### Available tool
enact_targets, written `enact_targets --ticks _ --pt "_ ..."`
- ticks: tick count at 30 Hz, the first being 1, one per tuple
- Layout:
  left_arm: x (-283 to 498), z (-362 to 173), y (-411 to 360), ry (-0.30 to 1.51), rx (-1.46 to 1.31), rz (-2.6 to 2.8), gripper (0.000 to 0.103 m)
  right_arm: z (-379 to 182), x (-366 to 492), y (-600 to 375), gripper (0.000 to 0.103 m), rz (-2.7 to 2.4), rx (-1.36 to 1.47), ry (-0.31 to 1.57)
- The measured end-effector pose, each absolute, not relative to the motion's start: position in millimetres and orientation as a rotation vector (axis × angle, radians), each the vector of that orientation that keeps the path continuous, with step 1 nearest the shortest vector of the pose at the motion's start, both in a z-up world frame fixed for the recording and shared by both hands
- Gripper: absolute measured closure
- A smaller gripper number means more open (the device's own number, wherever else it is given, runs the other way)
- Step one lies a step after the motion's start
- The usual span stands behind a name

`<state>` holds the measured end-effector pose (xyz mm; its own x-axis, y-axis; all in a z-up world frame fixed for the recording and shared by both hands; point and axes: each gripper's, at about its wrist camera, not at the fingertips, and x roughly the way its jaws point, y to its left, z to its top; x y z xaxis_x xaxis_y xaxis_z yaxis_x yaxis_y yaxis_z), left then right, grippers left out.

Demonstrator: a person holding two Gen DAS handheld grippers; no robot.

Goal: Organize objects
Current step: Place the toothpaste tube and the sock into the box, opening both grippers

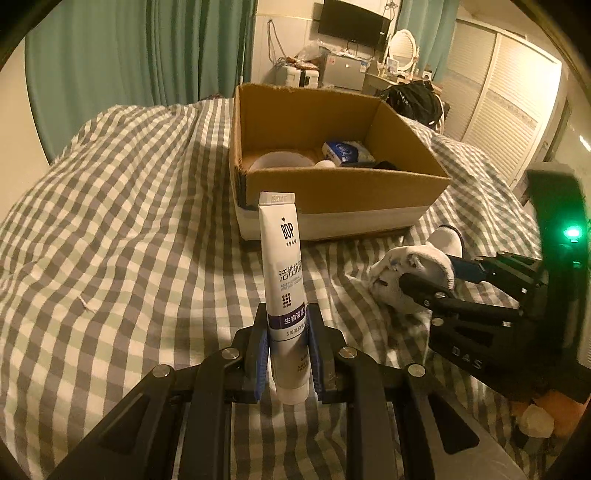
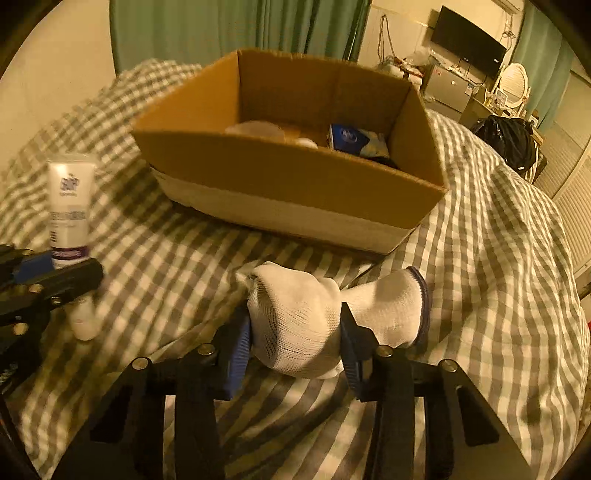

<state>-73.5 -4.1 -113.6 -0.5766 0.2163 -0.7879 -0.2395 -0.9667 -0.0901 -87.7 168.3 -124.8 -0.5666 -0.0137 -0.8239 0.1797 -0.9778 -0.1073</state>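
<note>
**Two grippers, two catches, one box beyond**

Two grippers are at work over the checked bedspread (image 1: 122,229); each is clamped on one thing. Nearest in the left wrist view, the left gripper (image 1: 287,354) pinches one toothpaste tube (image 1: 282,266) between its blue pads, gripping the lower part just above the cap; the tube stands nearly upright, cap down, white with a purple band and dark lettering, its flat crimped end at the top. In the right wrist view the right gripper (image 2: 295,343) squeezes one white sock (image 2: 295,321) between its pads; the sock is bunched, fine mesh knit on the gripped part, with a dark-trimmed cuff flaring out to the right of the jaws, and its loose end lies on the bedspread. From the left wrist view the same sock and gripper show at the right, near the tube but apart from it.

Farther off, one open cardboard box (image 1: 332,192) sits on the bedspread, brown with a white strip along its base; inside lie one white bowl (image 1: 282,160), one blue and white packet (image 1: 347,151) and something dark beside it that cannot be made out. Beyond the bed hang green curtains (image 1: 147,48); one dark screen (image 1: 352,24) is fixed to the far wall.
</note>
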Motion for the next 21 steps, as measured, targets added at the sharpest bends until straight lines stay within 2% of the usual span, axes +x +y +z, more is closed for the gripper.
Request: enact_targets --ticks 13,21 --pt "-66.3 -54.9 -5.3 0.092 -1.134 2.655 0.084 -28.1 -40.1 159.8 0.062 -2.776 1.067 0.214" --pt "-91.5 -4.7 4.1 0.122 -0.991 2.685 0.084 28.7 -48.8 158.5 0.062 -2.804 0.898 0.239"
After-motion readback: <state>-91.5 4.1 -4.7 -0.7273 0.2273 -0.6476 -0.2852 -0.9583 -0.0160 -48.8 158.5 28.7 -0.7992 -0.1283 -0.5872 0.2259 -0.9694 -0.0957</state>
